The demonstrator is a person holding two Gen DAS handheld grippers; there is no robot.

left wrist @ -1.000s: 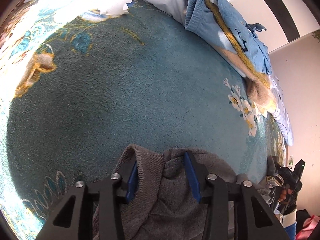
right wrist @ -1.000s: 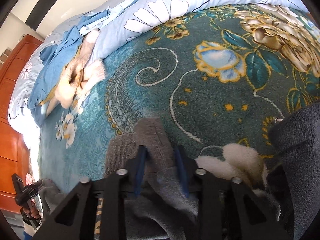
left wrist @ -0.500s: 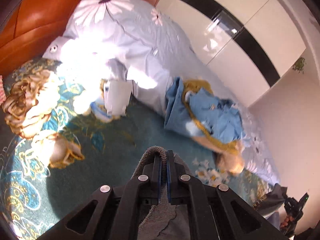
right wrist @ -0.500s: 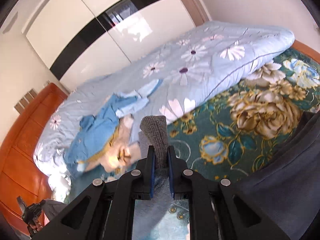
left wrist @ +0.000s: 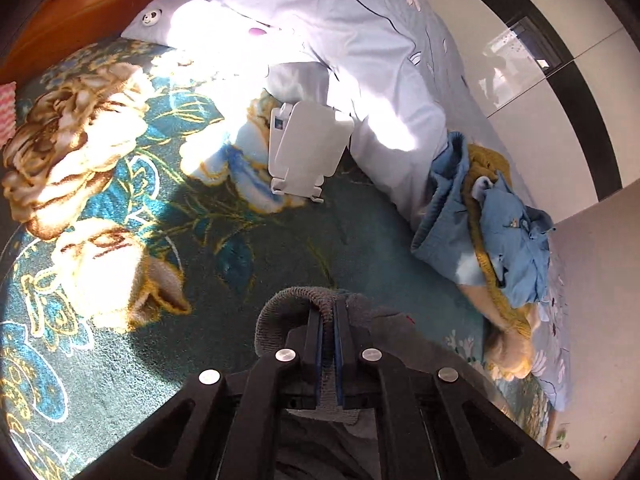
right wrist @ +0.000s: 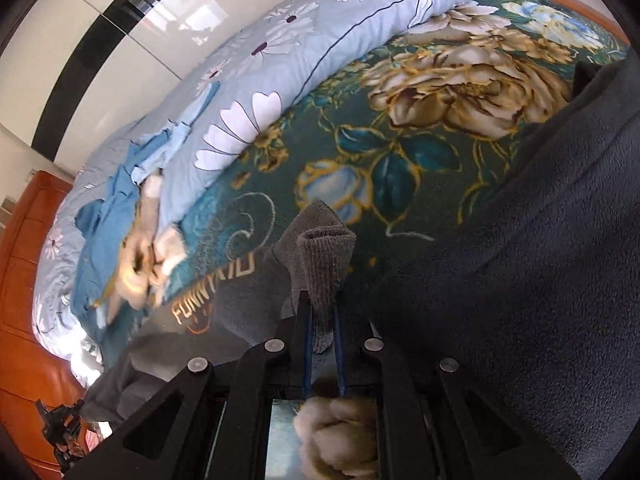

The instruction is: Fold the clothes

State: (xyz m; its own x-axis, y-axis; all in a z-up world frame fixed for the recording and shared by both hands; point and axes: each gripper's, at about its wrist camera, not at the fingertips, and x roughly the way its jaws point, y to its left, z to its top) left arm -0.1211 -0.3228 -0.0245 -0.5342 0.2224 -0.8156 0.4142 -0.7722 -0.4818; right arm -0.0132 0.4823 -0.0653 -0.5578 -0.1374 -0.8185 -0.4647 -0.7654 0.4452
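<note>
A grey sweatshirt with a ribbed edge (left wrist: 280, 312) hangs from both grippers above the bed. My left gripper (left wrist: 328, 309) is shut on a fold of that ribbed edge, which arches over its fingertips. In the right wrist view the sweatshirt (right wrist: 324, 252) sticks up as a ribbed tab, and its body with gold lettering (right wrist: 216, 292) drapes down to the left. My right gripper (right wrist: 320, 302) is shut on the ribbed tab, its pads pressing the cloth from both sides.
A teal floral blanket (left wrist: 280, 248) covers the bed. A pale blue daisy quilt (right wrist: 300, 40) is bunched along the far side, with a pile of blue and beige clothes (left wrist: 500, 232) on it. A white plastic object (left wrist: 308, 148) lies on the blanket. Dark fleece (right wrist: 540, 260) fills the right.
Both grippers went from open around the grey cloth to shut on it. They then rose off the blanket with it, and both views swung up toward the quilt and wall.
</note>
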